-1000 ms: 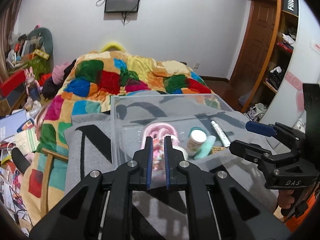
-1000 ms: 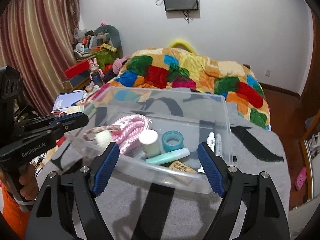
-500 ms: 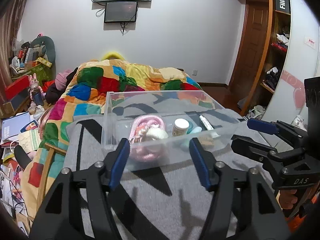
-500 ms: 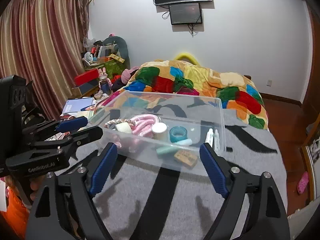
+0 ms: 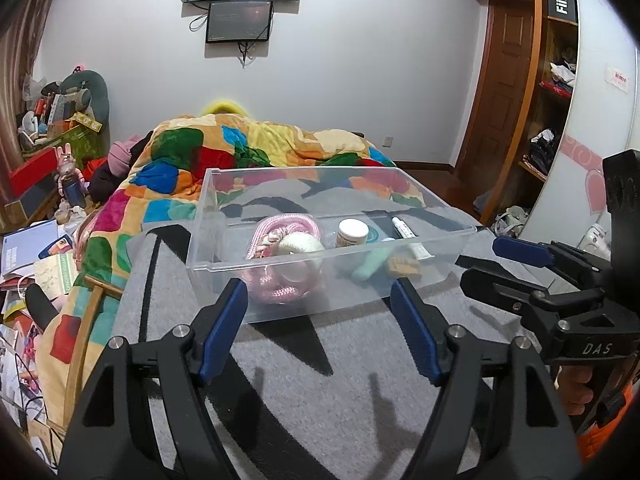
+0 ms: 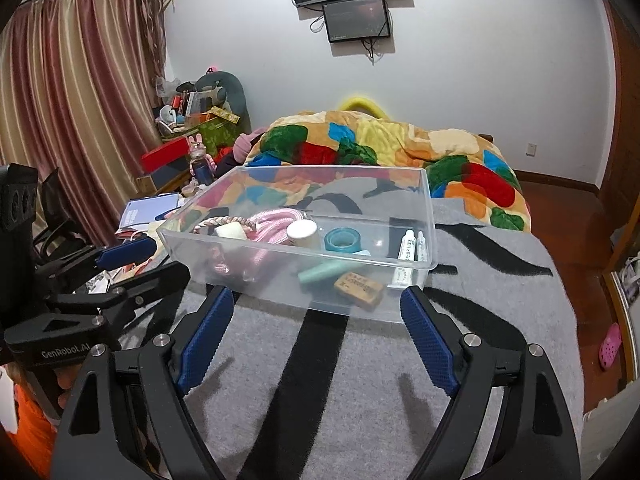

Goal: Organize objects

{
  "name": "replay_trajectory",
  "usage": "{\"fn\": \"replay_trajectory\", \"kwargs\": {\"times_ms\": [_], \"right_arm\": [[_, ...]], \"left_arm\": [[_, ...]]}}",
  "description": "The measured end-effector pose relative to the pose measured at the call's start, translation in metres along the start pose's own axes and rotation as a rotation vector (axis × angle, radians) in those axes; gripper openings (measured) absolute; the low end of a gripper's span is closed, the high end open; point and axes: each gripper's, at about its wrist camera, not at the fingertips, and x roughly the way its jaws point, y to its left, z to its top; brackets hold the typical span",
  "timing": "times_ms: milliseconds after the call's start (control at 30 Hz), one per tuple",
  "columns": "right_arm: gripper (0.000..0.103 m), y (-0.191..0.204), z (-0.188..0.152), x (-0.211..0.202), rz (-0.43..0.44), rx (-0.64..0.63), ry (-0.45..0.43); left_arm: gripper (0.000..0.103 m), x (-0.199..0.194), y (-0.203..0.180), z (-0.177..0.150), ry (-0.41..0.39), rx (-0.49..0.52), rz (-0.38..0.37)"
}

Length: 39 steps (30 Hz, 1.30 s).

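A clear plastic bin stands on a grey and black blanket. Inside lie a pink rope coil, a white-lidded jar, a teal tape roll, a mint tube, small white tubes and a brown block. My left gripper is open and empty, short of the bin's near wall. My right gripper is open and empty, also short of the bin. Each shows in the other's view: the right, the left.
A patchwork quilt covers the bed behind the bin. Cluttered books and boxes lie at the left. A wardrobe and door stand at the right. Curtains hang at the left.
My left gripper has opened from shut and drawn back from the bin, leaving the rope coil inside. My right gripper has also drawn back and stays open.
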Motion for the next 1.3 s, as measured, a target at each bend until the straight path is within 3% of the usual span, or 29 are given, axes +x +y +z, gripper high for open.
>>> {"fn": "replay_trajectory", "kwargs": {"times_ms": [367, 733, 1300], "right_arm": [[0.084, 0.0063, 0.0001, -0.0035, 0.005, -0.017, -0.011], [0.084, 0.009, -0.0012, -0.0042, 0.01, -0.019, -0.011], [0.084, 0.0092, -0.0006, -0.0059, 0.018, -0.018, -0.017]], "left_arm": [[0.078, -0.0007, 0.0012, -0.0019, 0.001, -0.012, -0.01], [0.088, -0.0025, 0.002, -0.0023, 0.0, -0.022, -0.012], [0.093, -0.0015, 0.0019, -0.0031, 0.009, -0.028, -0.013]]}}
